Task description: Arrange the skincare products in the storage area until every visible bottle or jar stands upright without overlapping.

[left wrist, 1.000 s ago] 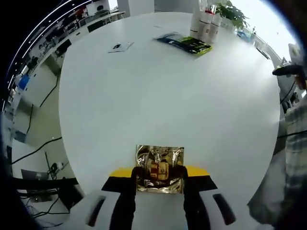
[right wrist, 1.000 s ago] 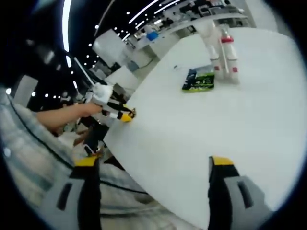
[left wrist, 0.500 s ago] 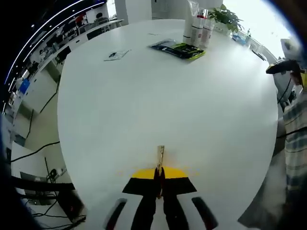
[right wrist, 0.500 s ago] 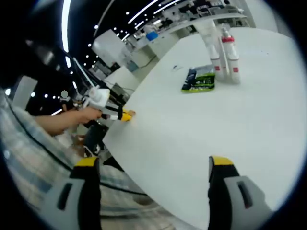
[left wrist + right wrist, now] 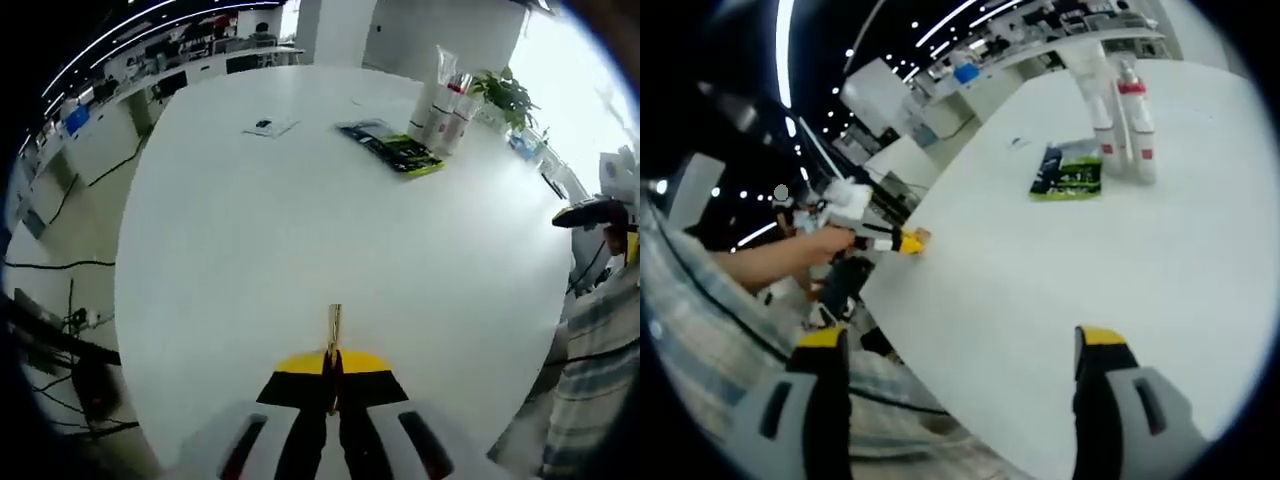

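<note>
1. Left gripper view: the left hand-held gripper (image 5: 331, 368) is clamped on a thin gold sachet (image 5: 334, 325), held edge-on and pointing forward, low over the near edge of the white surface (image 5: 300, 220). The bottles (image 5: 442, 110) stand upright, far and right, beside a green packet (image 5: 392, 148).
2. Right gripper view: the right hand-held gripper (image 5: 960, 345) hovers with jaws wide apart, holding nothing; the bottles (image 5: 1125, 110) are far right, nearer this hand, I'd judge.

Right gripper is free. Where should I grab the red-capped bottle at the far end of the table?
Take the red-capped bottle around its straight white body below the cap, coming in level from the open table side. It stands upright, and another bottle stands close beside it, so set the open right gripper across the free sides.
</note>
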Demonstrator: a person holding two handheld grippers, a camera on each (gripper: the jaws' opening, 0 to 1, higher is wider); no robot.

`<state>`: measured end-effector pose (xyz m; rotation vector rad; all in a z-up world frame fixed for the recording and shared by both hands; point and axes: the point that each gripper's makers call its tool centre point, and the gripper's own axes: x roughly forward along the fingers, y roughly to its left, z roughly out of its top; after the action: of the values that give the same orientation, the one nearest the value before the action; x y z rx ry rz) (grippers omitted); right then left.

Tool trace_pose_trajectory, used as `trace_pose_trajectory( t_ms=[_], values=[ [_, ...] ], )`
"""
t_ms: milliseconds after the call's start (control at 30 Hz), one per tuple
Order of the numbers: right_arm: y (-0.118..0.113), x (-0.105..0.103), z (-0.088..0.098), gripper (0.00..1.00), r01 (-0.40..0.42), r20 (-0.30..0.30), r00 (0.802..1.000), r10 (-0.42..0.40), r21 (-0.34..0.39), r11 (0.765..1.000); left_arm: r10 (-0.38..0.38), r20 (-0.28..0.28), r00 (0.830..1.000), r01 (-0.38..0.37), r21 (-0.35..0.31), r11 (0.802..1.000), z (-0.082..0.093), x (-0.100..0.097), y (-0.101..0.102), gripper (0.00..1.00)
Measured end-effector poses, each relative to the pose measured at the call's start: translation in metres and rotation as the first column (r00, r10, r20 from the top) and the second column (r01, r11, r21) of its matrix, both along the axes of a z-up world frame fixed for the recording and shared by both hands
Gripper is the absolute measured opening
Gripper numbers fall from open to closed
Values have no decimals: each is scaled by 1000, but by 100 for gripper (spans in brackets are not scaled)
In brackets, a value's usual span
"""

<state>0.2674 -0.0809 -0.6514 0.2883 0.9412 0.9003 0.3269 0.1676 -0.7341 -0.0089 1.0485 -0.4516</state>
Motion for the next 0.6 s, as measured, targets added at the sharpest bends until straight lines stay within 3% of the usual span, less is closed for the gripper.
trace_pose_trajectory(
  t_ms=[133, 267, 400, 467, 600],
  values=[
    [3, 3, -1, 89, -9, -7, 1000, 9, 5, 1000, 13, 31, 999, -11, -58, 998, 19, -4, -16, 1],
    [10, 10, 4, 88, -24, 6, 1000, 24, 15, 1000, 59, 90, 994, -42, -184, 982, 41, -3, -35, 1],
    [22, 24, 15, 86, -28, 30, 999, 27, 46, 999, 93, 145, 985, -45, -303, 952, 75, -12, -56, 1],
    [32, 31, 24, 84, -38, 52, 998, 34, 74, 997, 113, 171, 979, -40, -383, 923, 93, -15, -71, 1],
    [47, 34, 41, 73, -68, 79, 995, 58, 129, 989, 110, 178, 978, -19, -446, 895, 107, -24, -90, 1]
  ],
)
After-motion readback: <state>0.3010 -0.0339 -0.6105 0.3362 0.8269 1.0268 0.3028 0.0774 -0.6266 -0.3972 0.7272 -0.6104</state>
